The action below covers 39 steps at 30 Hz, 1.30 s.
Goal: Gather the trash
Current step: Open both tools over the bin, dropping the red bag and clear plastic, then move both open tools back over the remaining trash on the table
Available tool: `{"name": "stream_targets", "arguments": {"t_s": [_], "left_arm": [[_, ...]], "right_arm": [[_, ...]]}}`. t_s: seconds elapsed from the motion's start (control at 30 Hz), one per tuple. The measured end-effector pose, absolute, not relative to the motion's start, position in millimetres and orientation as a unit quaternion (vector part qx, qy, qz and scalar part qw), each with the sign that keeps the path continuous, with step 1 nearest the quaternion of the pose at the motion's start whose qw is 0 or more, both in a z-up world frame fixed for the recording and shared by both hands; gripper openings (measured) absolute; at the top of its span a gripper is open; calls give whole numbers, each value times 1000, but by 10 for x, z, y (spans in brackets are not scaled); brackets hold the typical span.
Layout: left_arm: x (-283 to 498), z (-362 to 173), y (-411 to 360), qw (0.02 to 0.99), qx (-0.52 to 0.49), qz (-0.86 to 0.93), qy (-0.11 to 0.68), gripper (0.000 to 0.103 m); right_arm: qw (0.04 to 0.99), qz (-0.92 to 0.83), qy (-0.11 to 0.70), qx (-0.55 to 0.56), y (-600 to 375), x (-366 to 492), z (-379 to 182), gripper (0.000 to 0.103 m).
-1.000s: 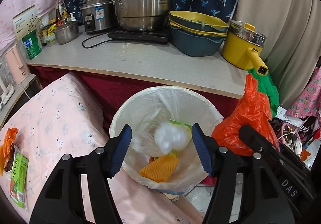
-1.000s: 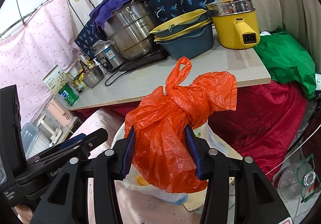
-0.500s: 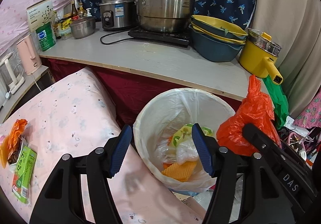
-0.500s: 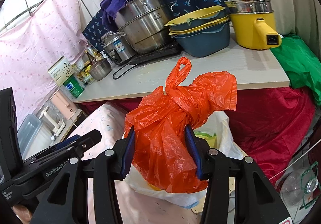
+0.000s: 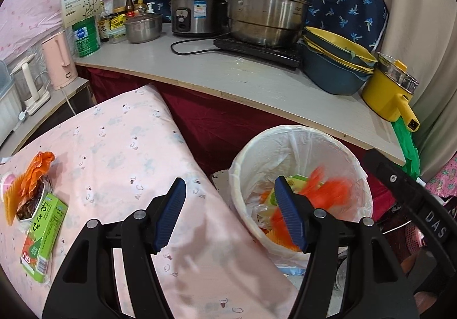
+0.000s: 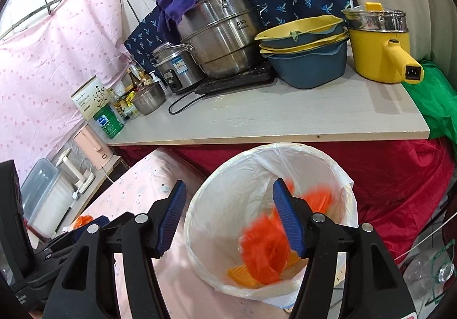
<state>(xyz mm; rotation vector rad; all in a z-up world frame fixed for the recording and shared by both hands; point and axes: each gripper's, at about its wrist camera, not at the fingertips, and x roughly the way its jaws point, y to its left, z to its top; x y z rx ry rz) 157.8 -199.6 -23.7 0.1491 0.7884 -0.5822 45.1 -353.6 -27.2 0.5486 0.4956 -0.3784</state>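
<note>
- Jaws of the right gripper [image 6: 230,220] are standing wide apart at the bottom centre of the right wrist view, gripping nothing; the orange plastic bag [image 6: 264,250] is showing as a blur inside the lined trash bin [image 6: 347,193], apparently dropping in.
- Risk here is looking small but real: the bag is looking bulky and light, so it could be settling high on the rubbish already in the bin and springing back over the rim, or dragging the thin white liner [image 6: 248,176] down off the edge.
- Spread just as wide at the bottom centre of the left wrist view, the left gripper [image 5: 230,217] is also carrying nothing, with one fingertip over the pink tablecloth [image 5: 122,153] and the other overlapping the bin.
- Trash is lying at the lower left of that view, well apart from the gripper: a green box [image 5: 42,236], an orange wrapper [image 5: 38,167] and a dark packet [image 5: 30,200] bunched close together. Reaching for one could be nudging its neighbours along the cloth, or pinching the loose cloth itself and pulling the pile.
- Farther back, the counter [image 5: 257,76] across the upper frame is crowded with a steel pot [image 5: 271,13], stacked basins [image 5: 337,64] and a yellow cooker [image 5: 391,93]; a wide swing between table and bin could be clipping the counter edge.
</note>
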Motion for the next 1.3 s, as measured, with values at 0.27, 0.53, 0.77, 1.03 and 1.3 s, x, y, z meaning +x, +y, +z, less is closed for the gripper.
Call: {"name": "stream_targets", "arguments": {"t_s": [0.27,0.53,0.77,1.03,1.3], "left_arm": [[1623,-206,-1698,886,53,-263,378,61],[1664,-92,-1180,898,23,-234,372,64],[1687,-11,-598,910,-5,-197,365,64],[1715,-5,123,920,-36,-144,364,72],[1792,-149,755,921,-55,-93,375,72]], "right_arm": [[923,-165,241,249,-3290,558,-131,62],[933,-135,246,226,-2850,689,12,62],[941,-94,255,200,-2325,851,123,62],[945,-46,270,181,-1752,1029,190,62],[944,-10,289,159,-1195,1222,147,62]]}}
